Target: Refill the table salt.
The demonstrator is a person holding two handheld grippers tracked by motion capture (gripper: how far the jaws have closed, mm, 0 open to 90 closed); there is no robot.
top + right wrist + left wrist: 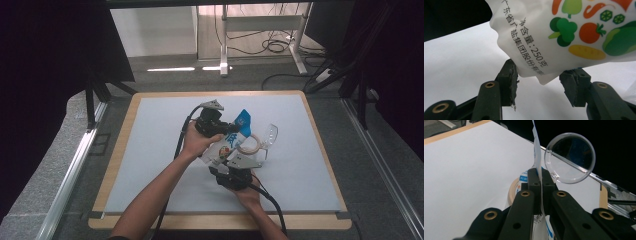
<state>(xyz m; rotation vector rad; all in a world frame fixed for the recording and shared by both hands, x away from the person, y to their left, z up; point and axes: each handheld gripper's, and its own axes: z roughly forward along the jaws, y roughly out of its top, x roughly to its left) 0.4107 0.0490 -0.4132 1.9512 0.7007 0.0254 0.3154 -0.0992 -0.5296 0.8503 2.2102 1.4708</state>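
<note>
A: Pouch [231, 141] sits mid-table from above, between my grippers, beside the tape roll [248, 144].

B: Left gripper [540, 178] view?

A: I'm clamped on its edge. Right gripper [537, 80] view: jaws wide, pouch corner between them.

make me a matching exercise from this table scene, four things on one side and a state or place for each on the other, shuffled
Things:
1. left gripper
2. right gripper
3. beige ring-shaped tape roll
4. clear round plastic lid

States or places:
A. jaws apart, with a corner of the white printed plastic pouch between them
B. lying flat on the white table mat
C. transparent, standing on edge beyond the pouch
D. jaws clamped on the pouch's thin edge

Pairs: 1-D, 2-A, 3-B, 4-C
</note>
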